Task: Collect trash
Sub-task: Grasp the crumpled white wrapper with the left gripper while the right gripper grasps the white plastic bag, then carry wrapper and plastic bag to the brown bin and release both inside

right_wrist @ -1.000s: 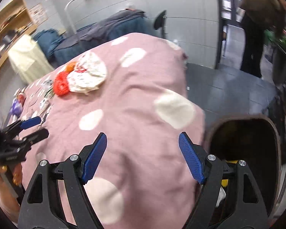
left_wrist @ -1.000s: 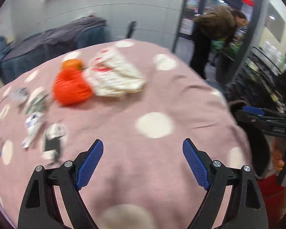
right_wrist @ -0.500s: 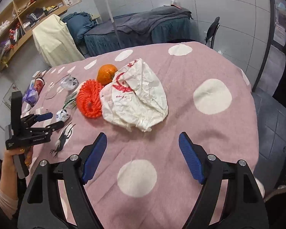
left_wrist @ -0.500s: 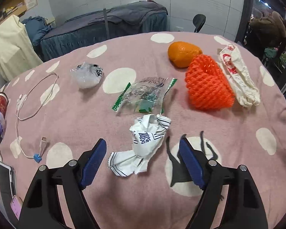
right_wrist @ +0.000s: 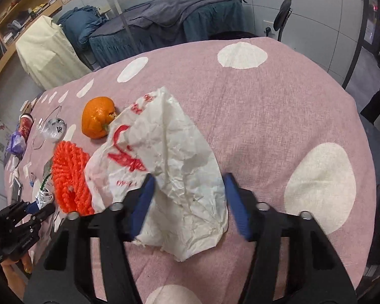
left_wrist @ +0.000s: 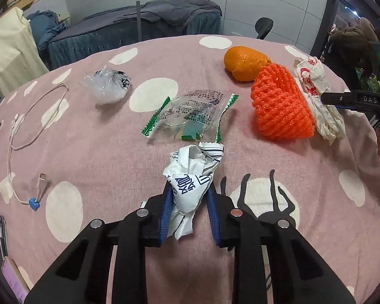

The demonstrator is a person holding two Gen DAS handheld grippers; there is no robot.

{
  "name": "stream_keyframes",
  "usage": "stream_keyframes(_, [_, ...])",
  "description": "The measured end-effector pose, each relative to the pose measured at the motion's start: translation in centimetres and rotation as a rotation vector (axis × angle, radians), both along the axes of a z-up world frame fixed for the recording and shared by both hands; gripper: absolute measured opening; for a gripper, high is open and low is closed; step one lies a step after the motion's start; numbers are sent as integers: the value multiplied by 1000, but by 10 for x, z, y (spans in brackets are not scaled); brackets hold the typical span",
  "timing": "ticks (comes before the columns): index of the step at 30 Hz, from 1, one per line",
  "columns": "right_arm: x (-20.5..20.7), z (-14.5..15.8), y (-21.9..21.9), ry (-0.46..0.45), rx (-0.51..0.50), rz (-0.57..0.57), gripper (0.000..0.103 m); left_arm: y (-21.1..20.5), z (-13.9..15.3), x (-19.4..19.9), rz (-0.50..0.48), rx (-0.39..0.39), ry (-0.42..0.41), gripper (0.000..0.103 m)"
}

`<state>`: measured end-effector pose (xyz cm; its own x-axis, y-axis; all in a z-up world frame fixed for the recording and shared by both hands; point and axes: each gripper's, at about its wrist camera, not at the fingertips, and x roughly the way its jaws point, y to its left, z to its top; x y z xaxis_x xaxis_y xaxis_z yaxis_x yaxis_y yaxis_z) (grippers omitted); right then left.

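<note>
In the left wrist view the left gripper [left_wrist: 188,209], which half a second ago stood wide with the crumpled white wrapper [left_wrist: 190,179] lying loose between its blue pads [left_wrist: 164,210], is now closing, and the pads press the wrapper's lower part from both sides on the pink dotted tablecloth [left_wrist: 88,152]; the green-edged clear packet [left_wrist: 190,116], the orange net [left_wrist: 281,106] and the orange [left_wrist: 245,62] lie beyond, untouched. In the right wrist view the right gripper [right_wrist: 190,202] has come over the white paper bag [right_wrist: 169,172] and its jaws are closing around it, though they do not yet seem to pinch. By my reading both pickups are beginning, and nothing is lifted yet
</note>
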<state>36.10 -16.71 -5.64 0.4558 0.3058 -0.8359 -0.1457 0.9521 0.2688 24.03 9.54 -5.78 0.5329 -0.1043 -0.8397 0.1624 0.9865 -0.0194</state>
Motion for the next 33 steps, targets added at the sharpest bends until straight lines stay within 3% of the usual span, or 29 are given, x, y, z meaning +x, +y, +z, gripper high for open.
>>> stream_keyframes(4, [-8, -1, 1, -2, -11, 19, 16, 0, 5, -9, 9, -26, -13, 25])
stream_keyframes(6, [-17, 2, -5, -15, 10, 11, 14, -1, 10, -16, 5, -31, -29, 25])
stream_keyframes(13, [-71, 26, -32, -90, 23, 5, 13, -19, 32, -51, -44, -36, -96, 25])
stream_keyframes(20, [-139, 56, -73, -159, 23, -52, 13, -64, 49, -84, -169, -80, -133, 25])
stream_keyframes(29, [-226, 64, -144, -210, 12, -221, 13, -138, 57, -112, -363, -151, -131, 25])
stream_keyframes(33, [-264, 55, -183, -201, -24, -365, 13, -175, 61, -120, -460, -181, -124, 25])
